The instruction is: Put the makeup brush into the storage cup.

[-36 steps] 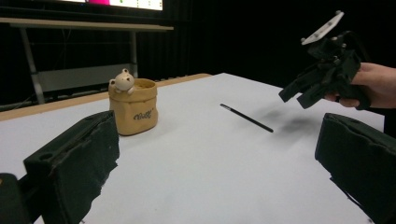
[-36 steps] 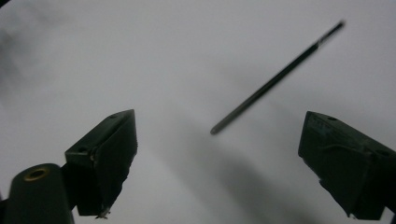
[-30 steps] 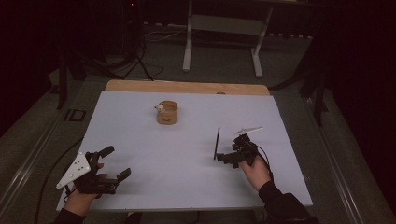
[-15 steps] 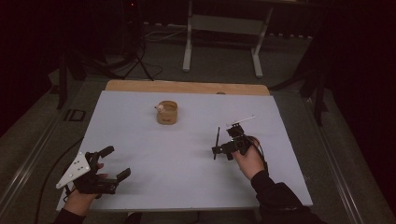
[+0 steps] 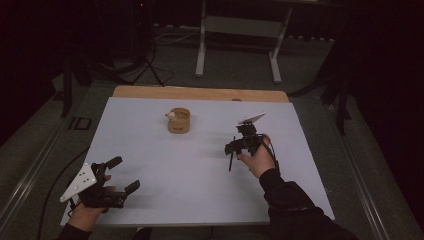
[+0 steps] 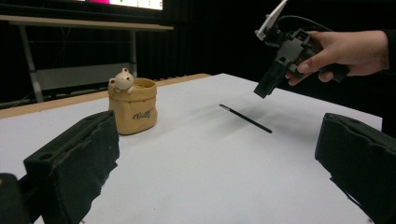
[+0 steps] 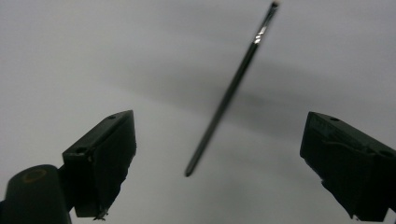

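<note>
Right gripper (image 5: 234,146) hovers right of frame centre, jaws apart, nothing between them. The thin black brush (image 5: 231,158) lies flat on the white table (image 5: 165,170) just below it, not yet picked up. Left gripper (image 5: 120,176), lower left, jaws apart, idle. Bear pot (image 5: 178,120) upper centre, likely the brush's destination.

A small tan pot (image 5: 179,121) shaped like a paper sack stands toward the far middle of the white tabletop (image 5: 165,175), with a little cream bear figure (image 6: 122,79) perched on its rim (dark script runs across the pot's front). A bare wooden strip (image 5: 200,93) edges the table's far side. Beyond it, a grey metal stand (image 5: 240,30) rests on the dark floor.
</note>
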Available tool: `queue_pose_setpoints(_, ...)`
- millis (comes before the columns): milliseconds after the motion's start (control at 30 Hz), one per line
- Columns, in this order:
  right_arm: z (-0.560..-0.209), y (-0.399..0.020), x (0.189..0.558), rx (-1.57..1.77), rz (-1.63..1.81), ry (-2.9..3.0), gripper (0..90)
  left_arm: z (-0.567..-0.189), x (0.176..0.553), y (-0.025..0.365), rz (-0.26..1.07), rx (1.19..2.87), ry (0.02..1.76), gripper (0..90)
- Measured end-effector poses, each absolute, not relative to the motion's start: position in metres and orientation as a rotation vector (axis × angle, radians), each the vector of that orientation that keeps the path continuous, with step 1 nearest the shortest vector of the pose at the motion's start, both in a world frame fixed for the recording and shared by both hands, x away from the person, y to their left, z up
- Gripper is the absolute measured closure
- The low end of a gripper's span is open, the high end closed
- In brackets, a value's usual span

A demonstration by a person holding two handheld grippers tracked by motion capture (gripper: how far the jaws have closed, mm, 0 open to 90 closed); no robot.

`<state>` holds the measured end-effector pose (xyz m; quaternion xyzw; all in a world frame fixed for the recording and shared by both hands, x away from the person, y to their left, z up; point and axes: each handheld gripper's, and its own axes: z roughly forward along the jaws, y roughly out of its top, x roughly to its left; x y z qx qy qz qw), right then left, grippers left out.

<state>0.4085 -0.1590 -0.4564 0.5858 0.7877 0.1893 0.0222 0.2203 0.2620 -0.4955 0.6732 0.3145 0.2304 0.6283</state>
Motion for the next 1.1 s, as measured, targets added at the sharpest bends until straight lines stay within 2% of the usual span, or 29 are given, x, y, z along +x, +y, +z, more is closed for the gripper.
queue_pose_setpoints(233, -0.452, -0.151, 0.422, 1.979, 0.545, 2.359, 18.1, -0.495, 0.22, 0.262, 0.529, 1.542, 0.718, 0.2)
queue_pose_setpoints(267, -0.452, -0.151, 0.424, 2.014, 0.546, 2.341, 22.6, -0.495, 0.22, 0.262, 0.529, 1.54, 0.72, 0.3)
queue_pose_setpoints(333, -0.452, -0.151, 0.428, 2.05, 0.507, 2.308, 24.7, -0.495, 0.219, 0.262, 0.528, 1.537, 0.72, 0.2)
queue_pose_setpoints(467, -0.453, -0.149, 0.434, 2.114, 0.456, 2.256, 38.1, -0.495, 0.22, 0.263, 0.528, 1.538, 0.719, 0.2)
queue_pose_setpoints(500, -0.453, -0.148, 0.435, 2.126, 0.454, 2.232, 44.4, -0.495, 0.22, 0.263, 0.527, 1.539, 0.719, 0.2)
queue_pose_setpoints(667, -0.456, -0.14, 0.44, 2.18, 0.414, 2.153, 55.4, -0.495, 0.22, 0.263, 0.526, 1.537, 0.719, 0.3)
queue_pose_setpoints(1100, -0.473, -0.126, 0.45, 2.223, 0.295, 2.065, 71.2, -0.494, 0.218, 0.265, 0.524, 1.529, 0.717, 0.2)
